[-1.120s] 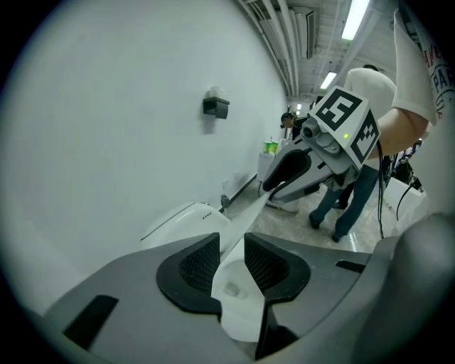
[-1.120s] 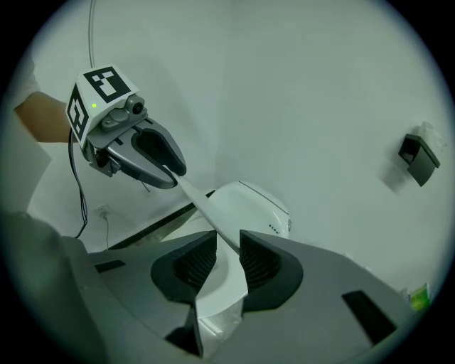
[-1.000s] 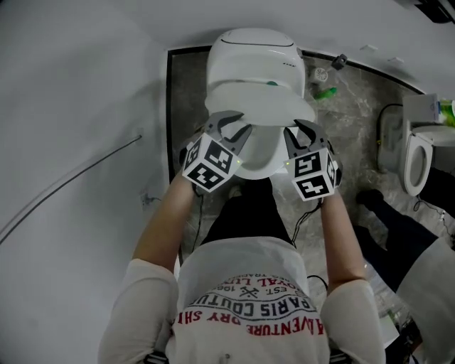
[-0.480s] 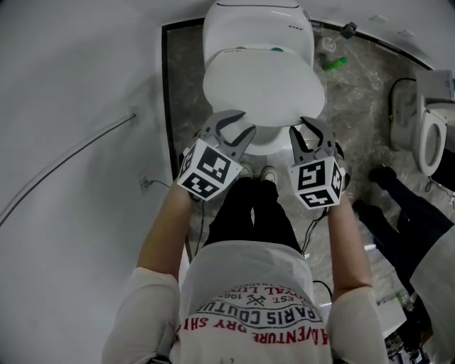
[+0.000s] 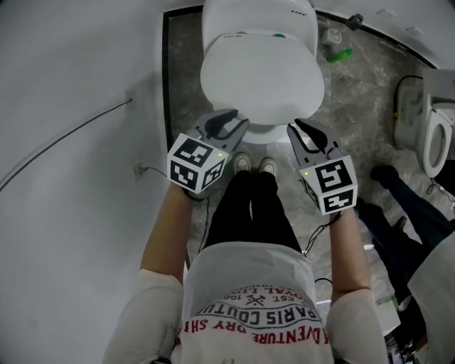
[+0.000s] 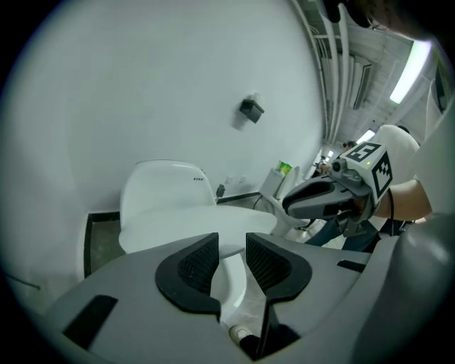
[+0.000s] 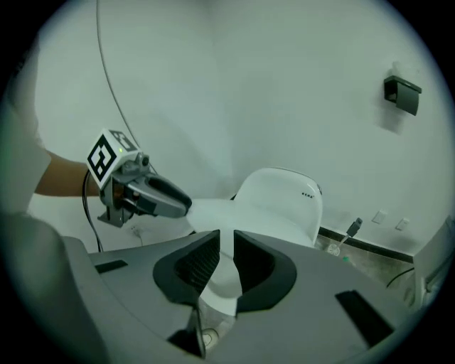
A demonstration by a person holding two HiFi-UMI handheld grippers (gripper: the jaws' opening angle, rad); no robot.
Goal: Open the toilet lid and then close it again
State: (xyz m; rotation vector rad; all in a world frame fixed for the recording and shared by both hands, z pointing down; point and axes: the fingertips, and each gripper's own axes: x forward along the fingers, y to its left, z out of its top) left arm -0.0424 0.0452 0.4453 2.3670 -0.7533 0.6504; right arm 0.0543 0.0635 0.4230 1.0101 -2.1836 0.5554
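Lid before: tipped up a little, with both claws at its front edge.
Lid now: toilet lid flat down and shut, right in front of the person.
Left claw: left gripper drawn back and lower, just off the lid's front edge, jaws apart, nothing between them.
Right claw: right gripper drawn back too, jaws a little apart, holding nothing, not touching the lid.
What that means: closing looks done, so likely little left of the job except moving away.
Toilets: two, the near toilet under the lid and a second toilet at the right edge.
Shut lids: one.
Claws: two, each with one marker cube.
Shoes: two pale shoes on the floor, between the claws and just below the lid's front.
Green thing: one green thing on the floor right of the near toilet, maybe a bottle, too small to tell.
Wall cable: one thin cable on the left wall.
Other people: one pair of dark legs at the right.
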